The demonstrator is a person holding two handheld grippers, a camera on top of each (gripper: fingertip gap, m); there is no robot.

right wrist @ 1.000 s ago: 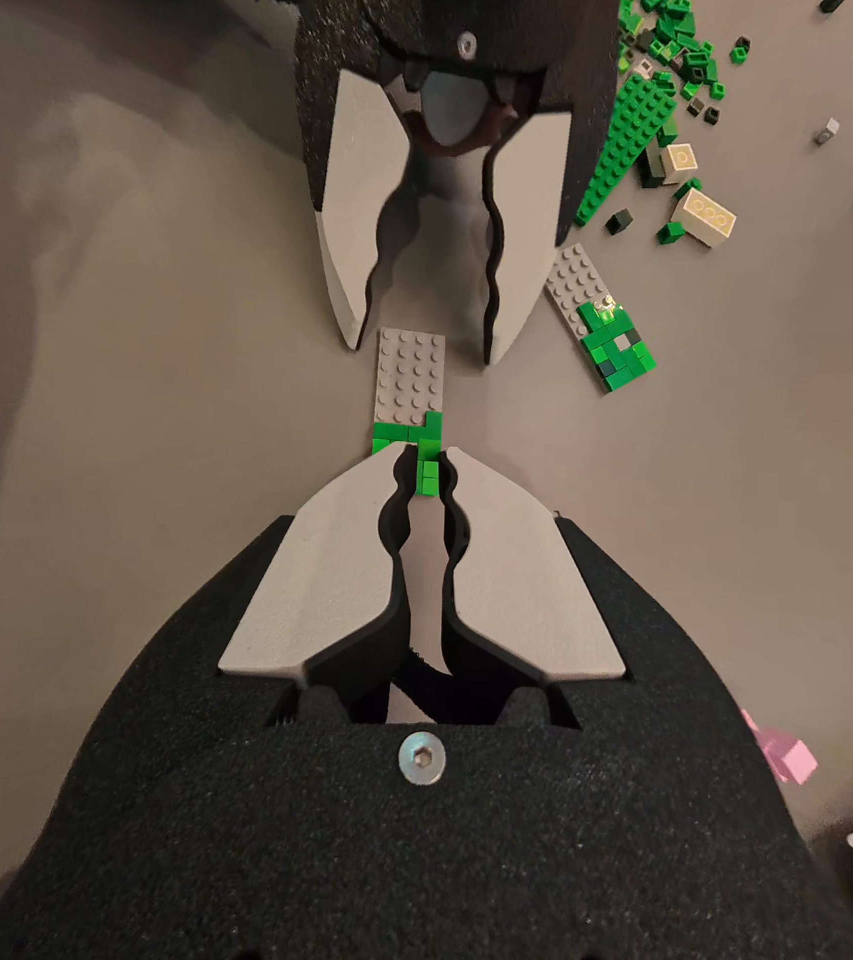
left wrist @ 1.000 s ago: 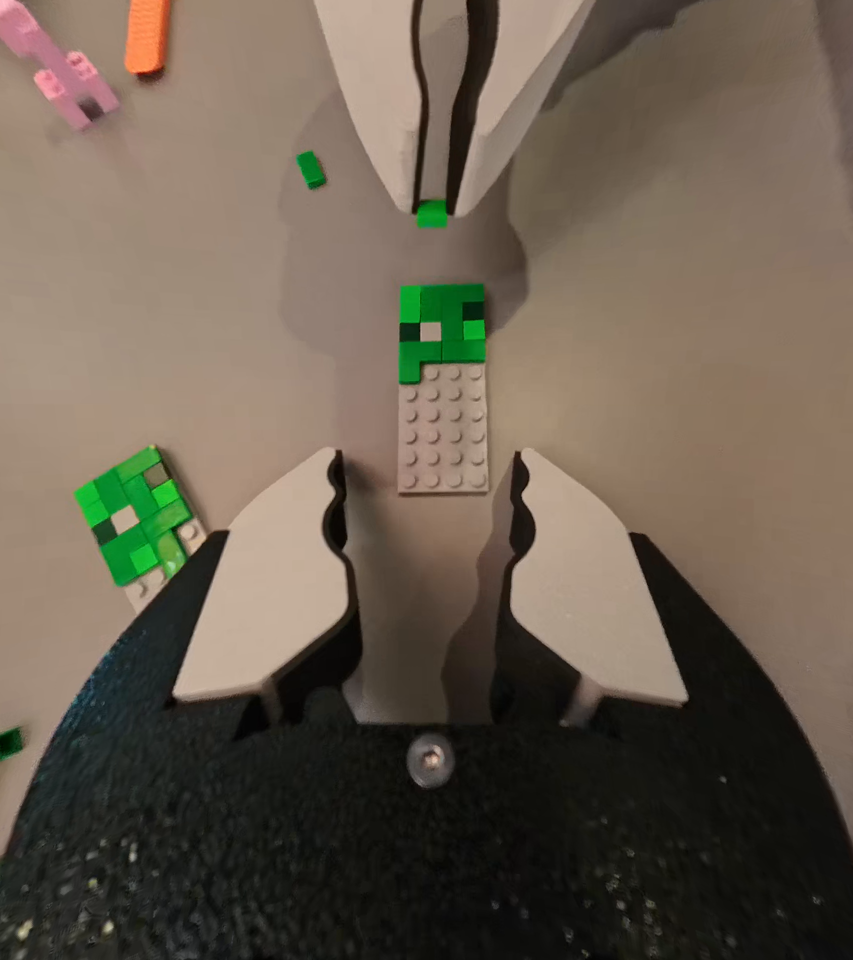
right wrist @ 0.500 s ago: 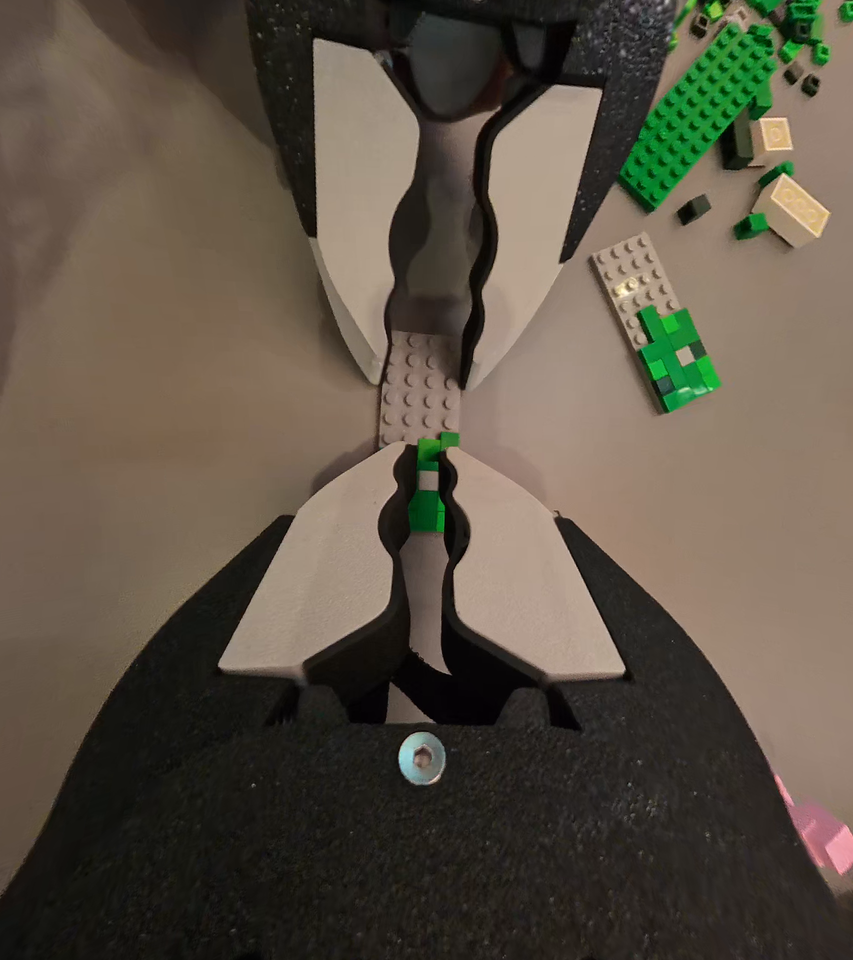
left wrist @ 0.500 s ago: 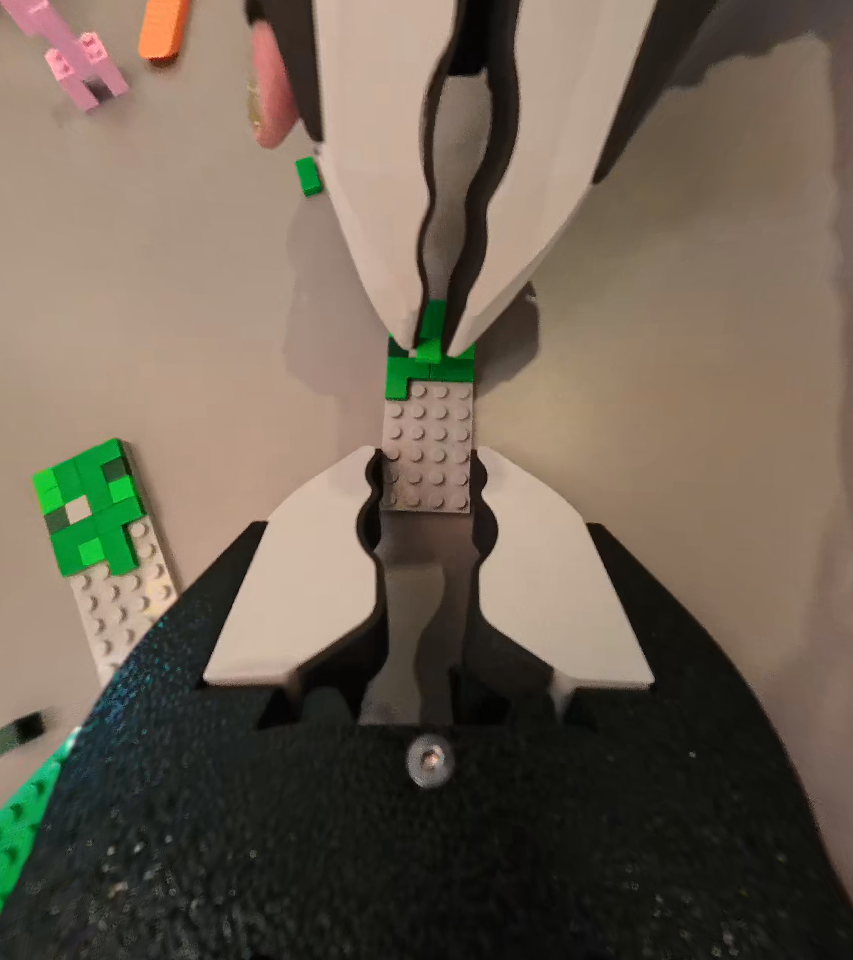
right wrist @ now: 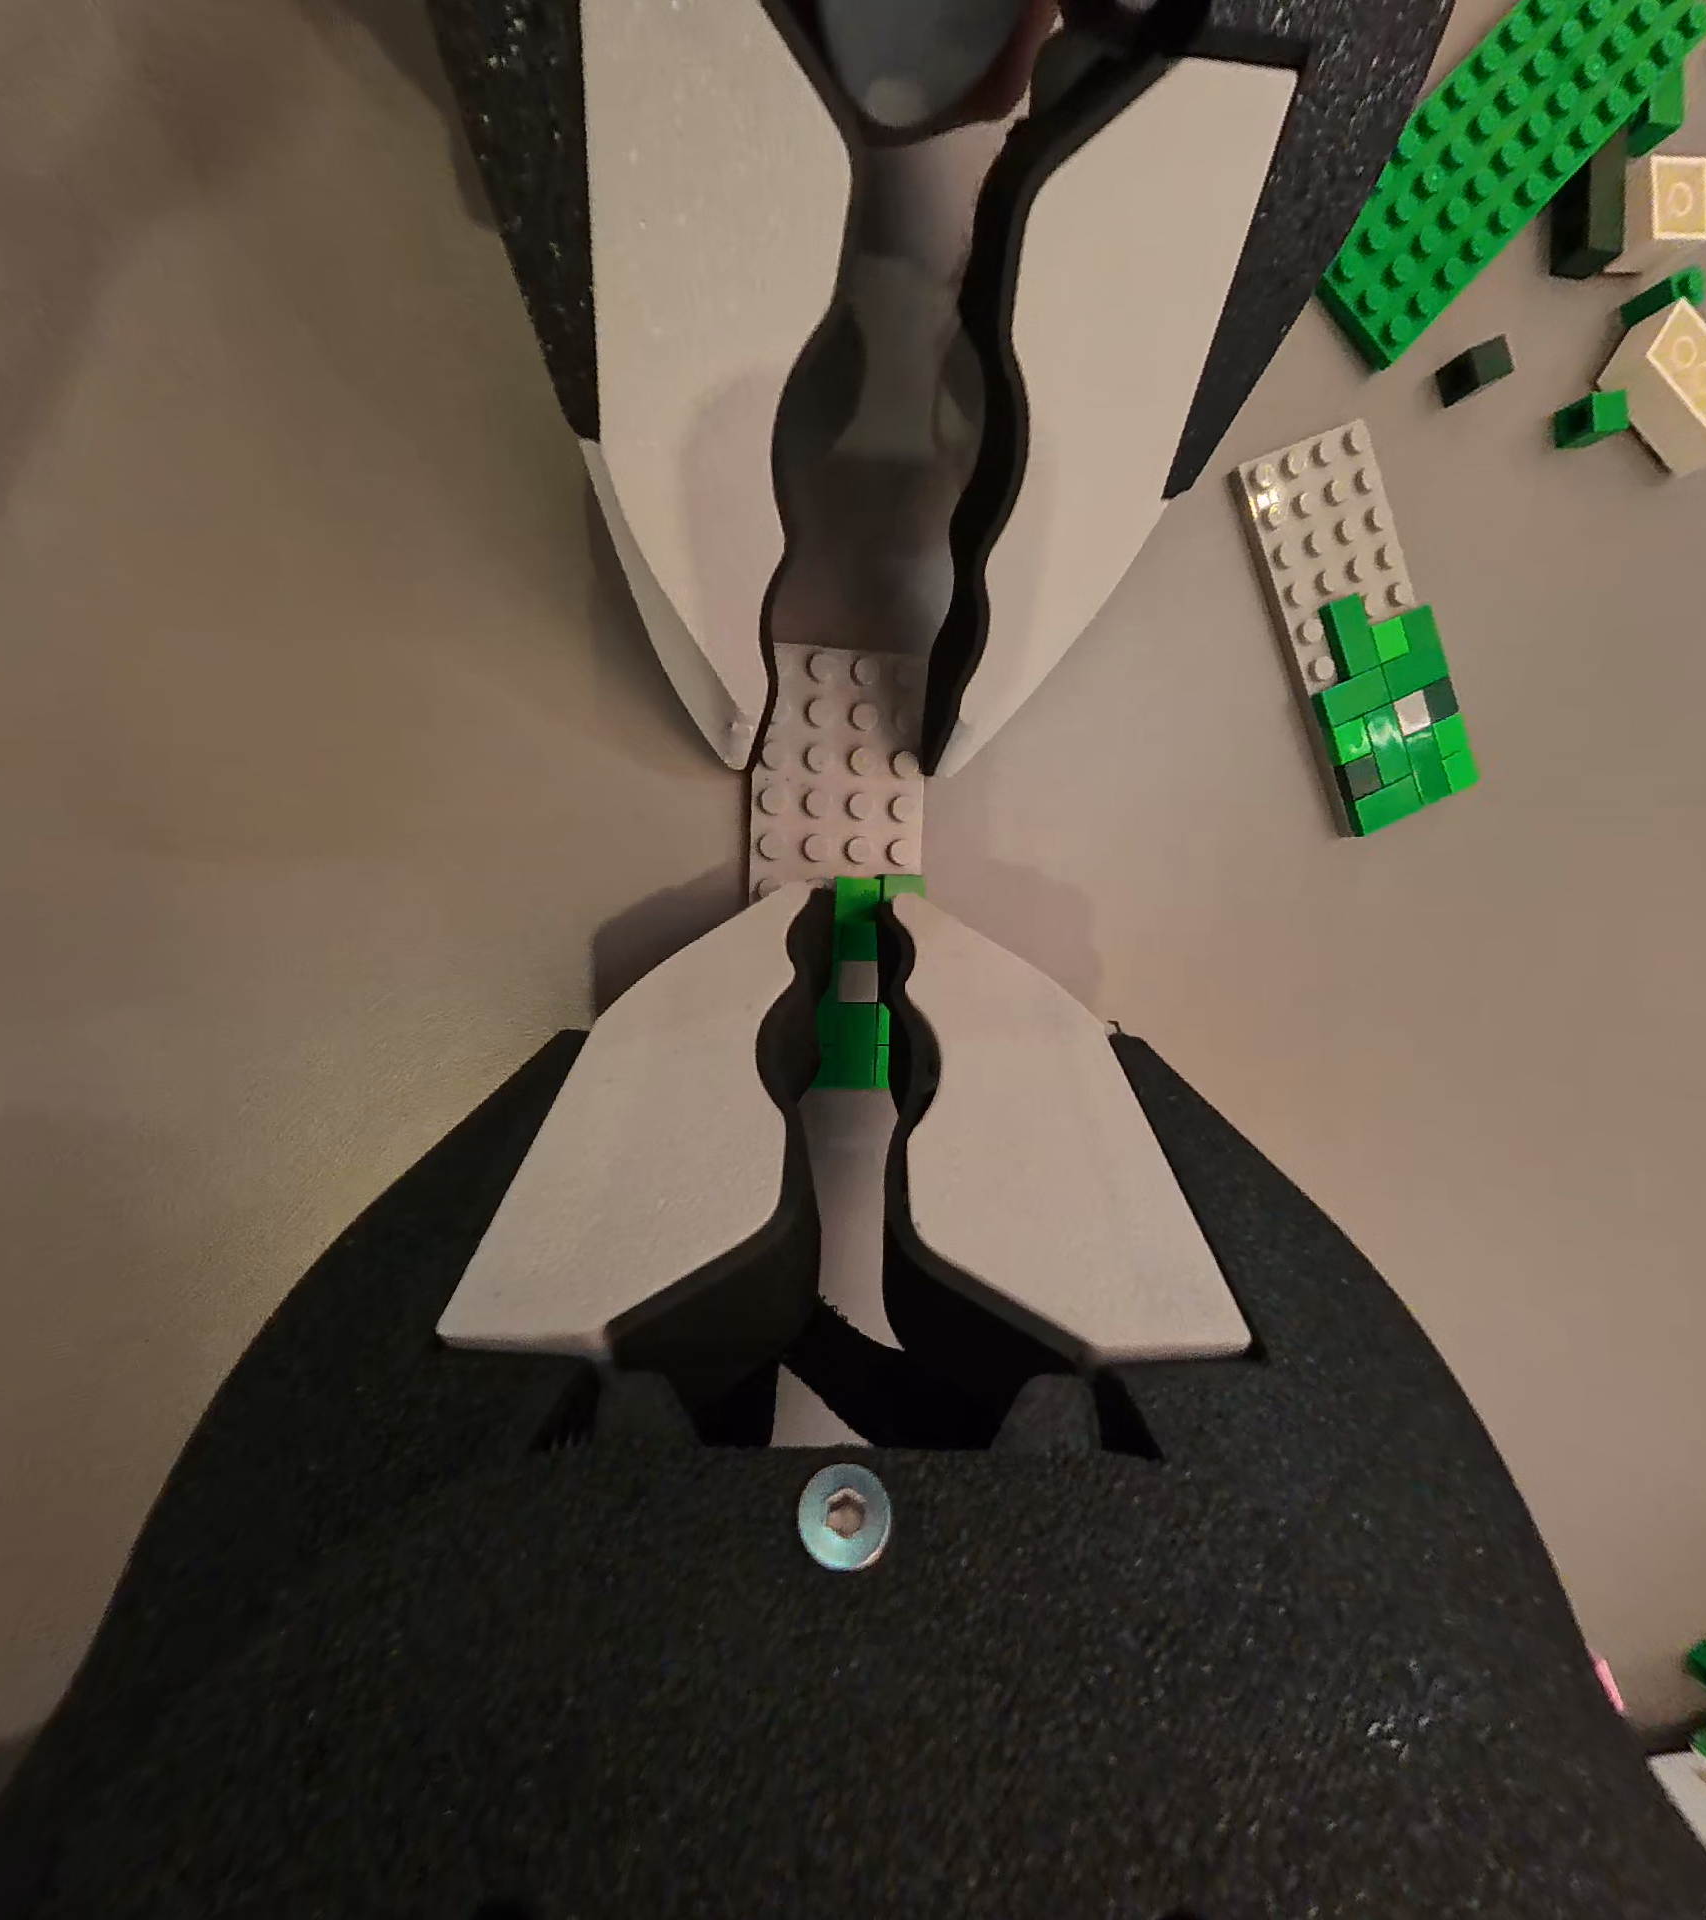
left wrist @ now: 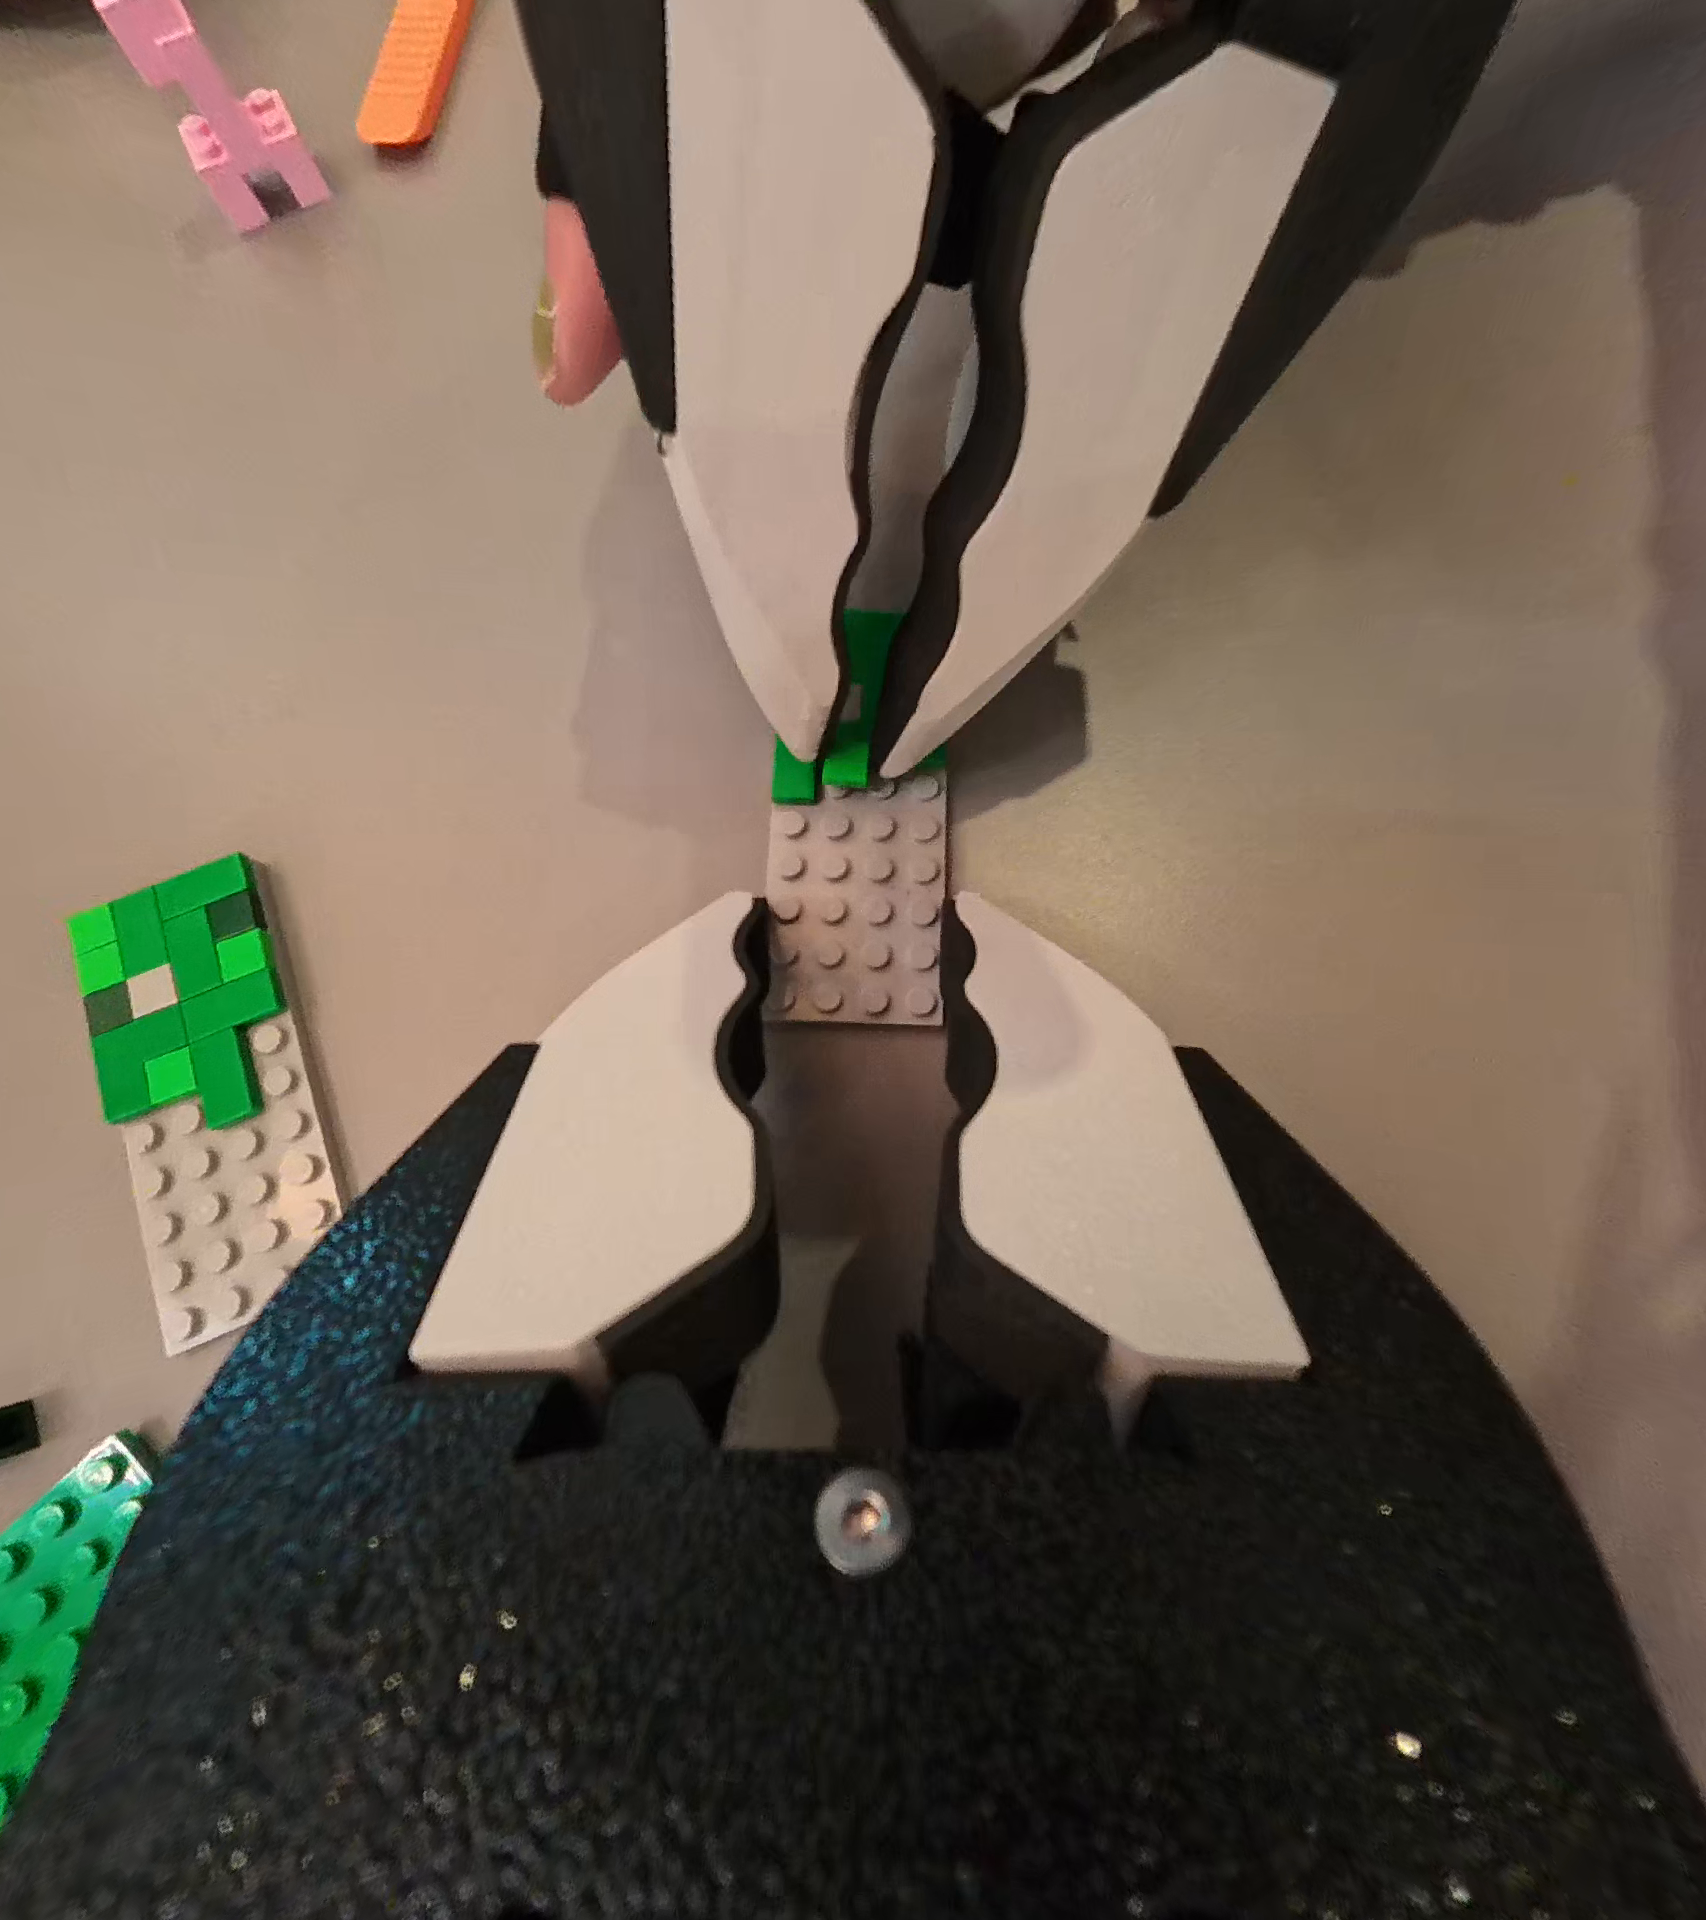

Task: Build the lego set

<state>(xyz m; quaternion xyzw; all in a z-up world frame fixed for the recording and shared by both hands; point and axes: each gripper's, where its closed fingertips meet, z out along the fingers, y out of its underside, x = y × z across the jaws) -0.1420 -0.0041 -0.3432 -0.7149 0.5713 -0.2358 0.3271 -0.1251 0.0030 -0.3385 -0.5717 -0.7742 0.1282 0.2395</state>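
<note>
Lying flat, the grey studded plate (left wrist: 857, 914), green-tiled at one end, sits clamped between the left hand-held gripper (left wrist: 854, 961)

A plain grey tabletop (left wrist: 309, 582) strewn with loose bricks (right wrist: 1472, 374) (room type unclear).

No writing, brand, number or sign can be read in either view. The tan bricks (right wrist: 1682, 387) beside the long green plate (right wrist: 1493, 166) carry pale round markings on top, but these are too blurred to make out as letters.
</note>
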